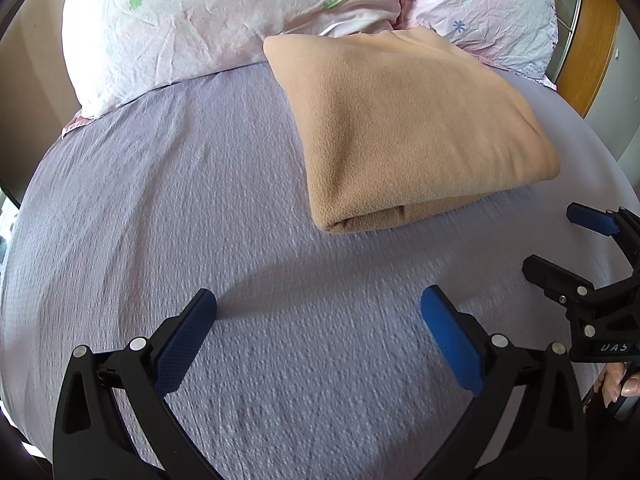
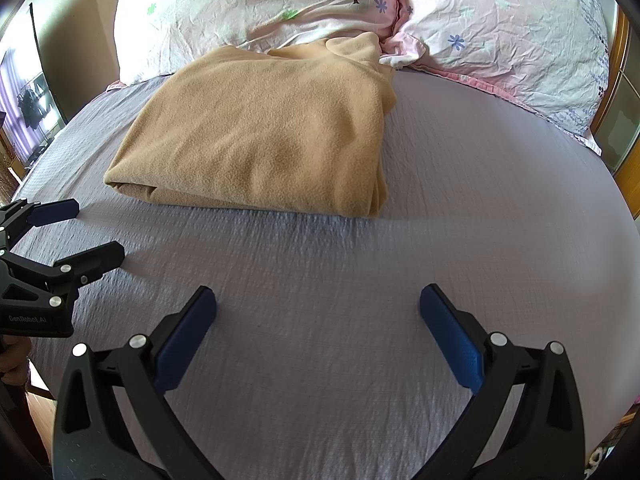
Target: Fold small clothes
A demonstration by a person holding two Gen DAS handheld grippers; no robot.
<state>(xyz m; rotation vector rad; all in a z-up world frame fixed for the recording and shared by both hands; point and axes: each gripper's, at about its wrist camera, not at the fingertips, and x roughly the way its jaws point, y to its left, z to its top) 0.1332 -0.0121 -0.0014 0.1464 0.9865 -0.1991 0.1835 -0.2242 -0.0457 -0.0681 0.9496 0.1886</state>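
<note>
The tan cloth (image 1: 408, 120) lay folded on the bed (image 1: 200, 200), up near the pillows (image 1: 180, 20). The left claw (image 1: 318, 312) and right claw (image 2: 318, 308) hung wide apart, holding nothing — likely because the folding looked done.

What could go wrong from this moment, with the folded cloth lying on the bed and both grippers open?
1. The tan cloth is thick, in several layers; a gripper may pinch only the top layer and pull the fold apart.
2. Its far corner is bunched against the pillows, so it may drag on them.
3. The left gripper and right gripper are both open, close together above the bedsheet; they may bump.
</note>
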